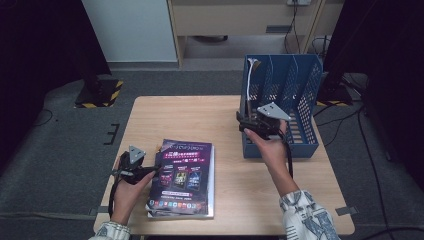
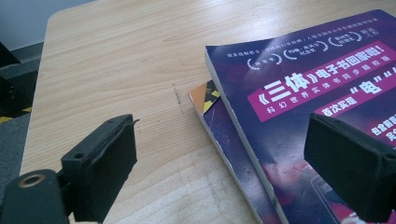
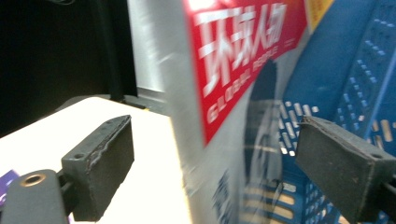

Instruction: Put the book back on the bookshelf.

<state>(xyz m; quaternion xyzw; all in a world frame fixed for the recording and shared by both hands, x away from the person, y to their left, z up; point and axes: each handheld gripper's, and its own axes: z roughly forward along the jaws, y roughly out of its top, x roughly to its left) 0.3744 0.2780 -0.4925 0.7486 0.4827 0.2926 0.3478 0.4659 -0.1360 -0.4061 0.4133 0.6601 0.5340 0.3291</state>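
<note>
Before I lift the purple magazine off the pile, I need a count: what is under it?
Under the purple magazine lies at least one more magazine, its orange-and-yellow corner and dark cover poking out on the wooden table. The rest of its cover, and anything lower, is hidden.

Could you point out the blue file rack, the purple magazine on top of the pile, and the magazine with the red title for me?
blue file rack [image 1: 306, 80], high view, on its perforated right wall.
purple magazine [image 1: 184, 172], high view, middle of its cover.
magazine with the red title [image 3: 238, 56], right gripper view, on the red title block.
</note>
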